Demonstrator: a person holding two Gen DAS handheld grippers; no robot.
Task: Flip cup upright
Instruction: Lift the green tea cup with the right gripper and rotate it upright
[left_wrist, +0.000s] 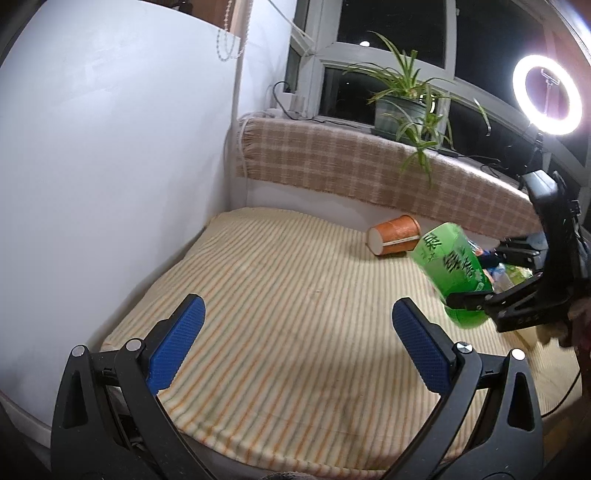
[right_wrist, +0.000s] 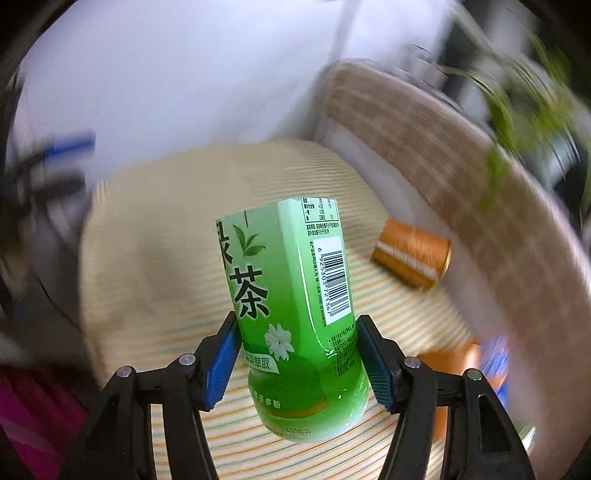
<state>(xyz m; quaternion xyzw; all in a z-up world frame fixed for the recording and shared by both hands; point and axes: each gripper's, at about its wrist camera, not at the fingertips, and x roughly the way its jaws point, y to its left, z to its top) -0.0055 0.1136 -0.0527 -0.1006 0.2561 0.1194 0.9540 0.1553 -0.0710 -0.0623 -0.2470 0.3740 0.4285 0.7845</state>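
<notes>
An orange paper cup (left_wrist: 394, 235) lies on its side on the striped cloth (left_wrist: 277, 295), near the plaid backrest; it also shows in the right wrist view (right_wrist: 412, 258). My right gripper (right_wrist: 295, 363) is shut on a green tea bottle (right_wrist: 291, 295) and holds it above the cloth; the bottle (left_wrist: 448, 269) and the right gripper (left_wrist: 469, 299) also show at the right of the left wrist view. My left gripper (left_wrist: 297, 343) is open and empty, low over the near part of the cloth, well short of the cup.
A white wall panel (left_wrist: 110, 166) stands on the left. A plaid cushion (left_wrist: 369, 166) runs along the back under the windowsill with a potted plant (left_wrist: 402, 107). A ring light (left_wrist: 546, 96) is at the right. Blurred packages (right_wrist: 491, 365) lie at the right edge.
</notes>
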